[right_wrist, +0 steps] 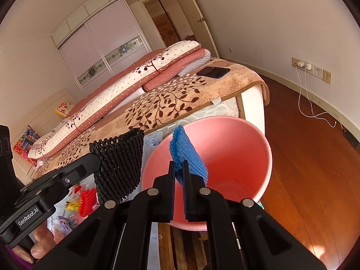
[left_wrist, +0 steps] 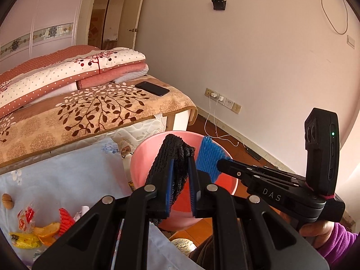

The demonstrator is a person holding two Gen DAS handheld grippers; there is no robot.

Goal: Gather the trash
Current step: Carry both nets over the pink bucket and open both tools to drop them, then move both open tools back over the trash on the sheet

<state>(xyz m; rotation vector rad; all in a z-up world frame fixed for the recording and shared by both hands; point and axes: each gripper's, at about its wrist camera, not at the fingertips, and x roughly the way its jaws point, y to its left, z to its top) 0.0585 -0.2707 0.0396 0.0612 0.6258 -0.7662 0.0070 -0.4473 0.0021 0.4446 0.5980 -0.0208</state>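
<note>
1. Left claw (left_wrist: 181,175) pinches a black foam net (left_wrist: 173,157); right claw (right_wrist: 178,175) pinches a blue foam net (right_wrist: 187,155).
2. Both nets hang over the pink bin (right_wrist: 258,139), not yet dropped.
3. At eight o'clock in the left view, orange peel (left_wrist: 48,230) and wrappers (left_wrist: 25,218) remain on the cloth (left_wrist: 56,171).

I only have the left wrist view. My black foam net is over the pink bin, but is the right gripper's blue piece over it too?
Observer: Yes. In the right wrist view the blue foam net hangs over the pink bin's opening, clamped in the right gripper.
Operator: Anything in the bin yet?
Observer: The part of its inside that shows there looks bare.
Operator: Is my black net fully over the rim?
Observer: From there, the black foam net hangs just outside the bin's left rim.
</note>
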